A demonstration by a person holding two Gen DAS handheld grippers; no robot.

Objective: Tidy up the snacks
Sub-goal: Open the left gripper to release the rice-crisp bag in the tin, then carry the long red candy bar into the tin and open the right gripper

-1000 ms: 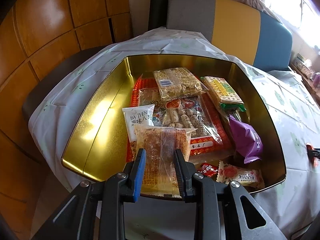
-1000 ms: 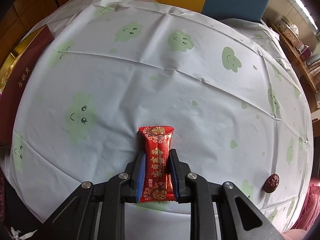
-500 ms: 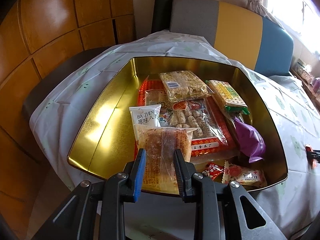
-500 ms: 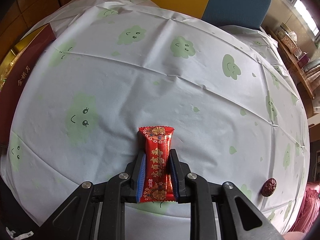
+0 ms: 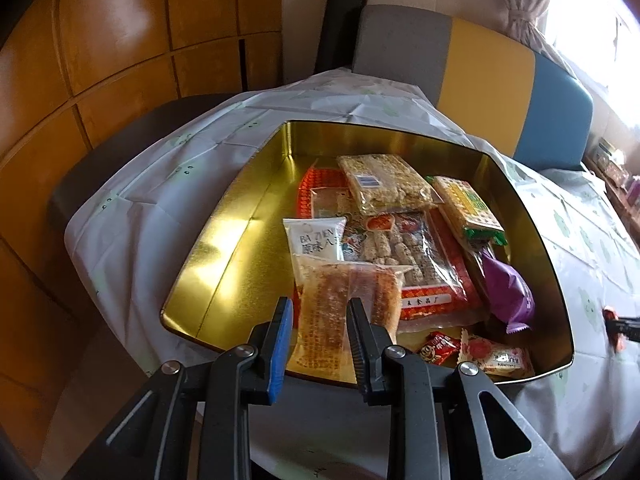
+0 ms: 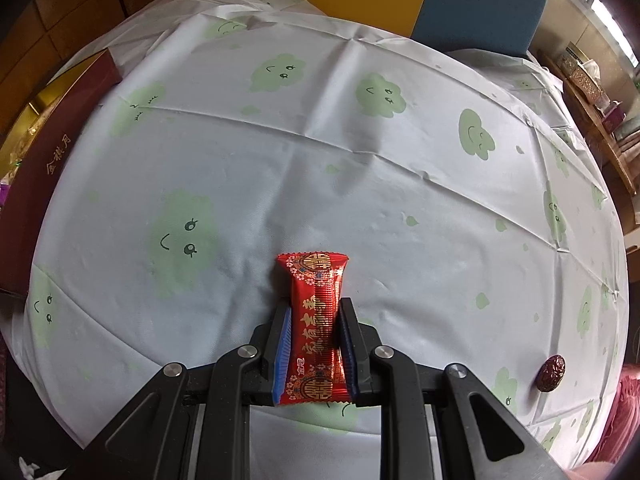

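Note:
In the left wrist view a gold tin (image 5: 224, 264) on the table holds several snack packs: a rice-puff pack (image 5: 384, 182), a cracker pack (image 5: 468, 208), a purple pouch (image 5: 508, 292), a white sachet (image 5: 316, 240) and small red candies (image 5: 438, 347). My left gripper (image 5: 320, 312) is shut on a clear pack of orange brittle (image 5: 332, 320), held over the tin's near rim. In the right wrist view my right gripper (image 6: 314, 320) is shut on a red candy wrapper (image 6: 316, 320), just above the tablecloth (image 6: 320, 160).
A dark red date (image 6: 551, 373) lies on the cloth at the right. The tin's maroon outer wall (image 6: 48, 168) stands at the left edge of the right wrist view. A yellow and blue chair (image 5: 500, 80) stands behind the table, with wood panelling (image 5: 100, 60) to the left.
The left gripper has drawn back and up from the tin with the brittle pack, so the tin looks farther. The right gripper has risen slightly with the red candy.

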